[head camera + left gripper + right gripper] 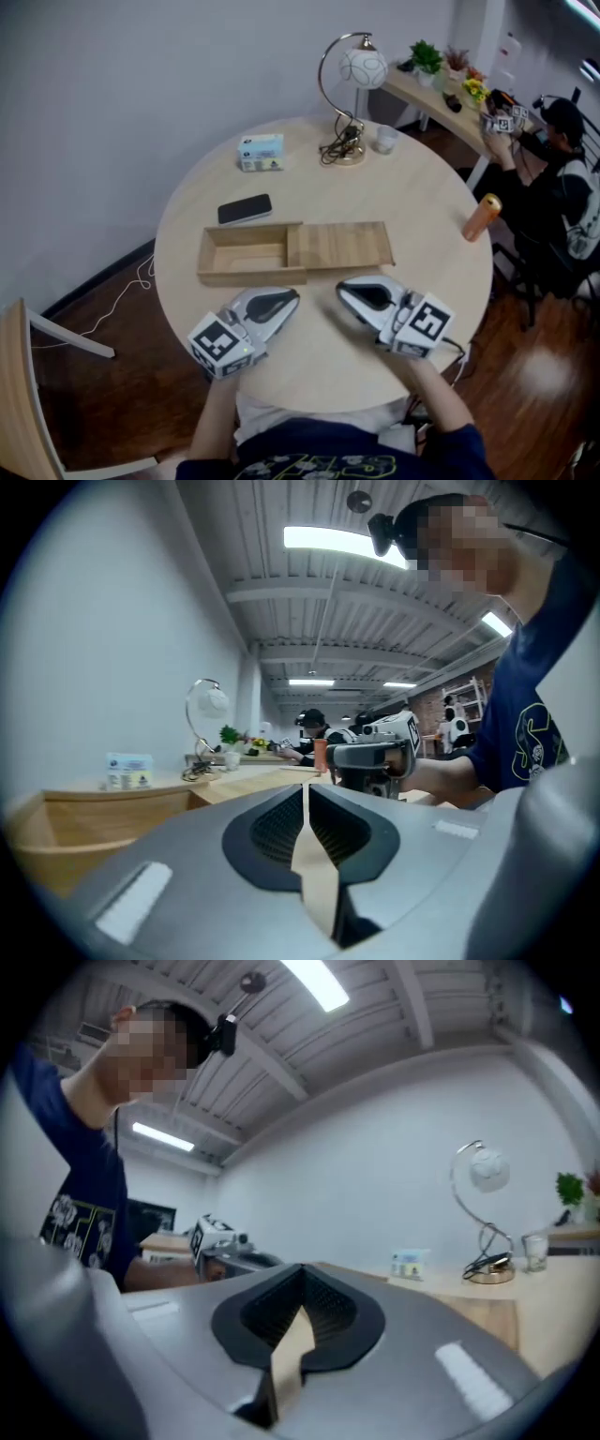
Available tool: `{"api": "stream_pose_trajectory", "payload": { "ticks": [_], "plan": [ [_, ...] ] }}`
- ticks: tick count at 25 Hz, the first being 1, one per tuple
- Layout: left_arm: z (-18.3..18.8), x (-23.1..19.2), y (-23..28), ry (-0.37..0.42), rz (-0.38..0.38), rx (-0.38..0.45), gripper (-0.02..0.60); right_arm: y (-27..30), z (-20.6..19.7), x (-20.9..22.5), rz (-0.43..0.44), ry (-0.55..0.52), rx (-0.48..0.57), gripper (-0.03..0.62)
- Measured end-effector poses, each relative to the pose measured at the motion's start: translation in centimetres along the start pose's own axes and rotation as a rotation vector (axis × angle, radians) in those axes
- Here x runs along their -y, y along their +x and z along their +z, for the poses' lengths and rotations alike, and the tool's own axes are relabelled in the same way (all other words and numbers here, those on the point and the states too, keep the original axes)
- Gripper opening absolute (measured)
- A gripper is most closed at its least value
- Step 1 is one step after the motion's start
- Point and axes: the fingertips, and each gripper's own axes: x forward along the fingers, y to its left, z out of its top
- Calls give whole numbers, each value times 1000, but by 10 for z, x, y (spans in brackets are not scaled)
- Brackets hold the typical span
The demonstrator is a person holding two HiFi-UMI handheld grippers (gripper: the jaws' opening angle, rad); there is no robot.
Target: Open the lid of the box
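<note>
Wooden box [246, 255], lid [339, 246] slid halfway off; left gripper [286, 299], right gripper [345, 289] near it, jaws closed, empty

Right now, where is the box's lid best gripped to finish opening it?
Probably the lid by its free right end, coming from the right: it lies flat and thin, slid mostly off the box rightward, so that edge is exposed.

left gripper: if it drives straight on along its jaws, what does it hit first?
Probably the near wall of the shallow light wooden box, about where its half-slid wooden lid begins. The left gripper, jaws shut, points diagonally at it. The tip of the right gripper sits just right of that line; depth unclear.
</note>
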Motion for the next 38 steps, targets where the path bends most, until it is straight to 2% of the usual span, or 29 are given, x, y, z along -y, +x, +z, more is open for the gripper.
{"api": "stream_pose_trajectory", "payload": {
  "ticks": [2, 3, 5, 7, 9, 11, 16, 38],
  "plan": [
    [-12, 11, 15, 3, -40, -10, 23, 17, -31, -21, 65, -74, -132, 0],
    [-15, 12, 19, -2, -42, -11, 23, 24, -40, -27, 77, -72, -162, 0],
    [-16, 12, 21, -29, -62, 1, 23, 32, -49, -30, 84, -12, -171, 0],
    [-17, 16, 20, -54, -120, 9, 21, 34, -54, -27, 79, 48, -177, 0],
    [-23, 22, 20, -58, -184, -24, 5, 35, -54, -21, 53, 80, -186, 0],
    [-26, 25, 20, -61, -210, -46, 3, 36, -53, -18, 36, 85, -192, 0],
    [-26, 19, 20, -61, -181, -48, 3, 36, -55, -18, 45, 72, -192, 0],
    [-27, 21, 20, -67, -185, -44, 3, 37, -56, -22, 66, 75, -195, 0]
  ]
}}
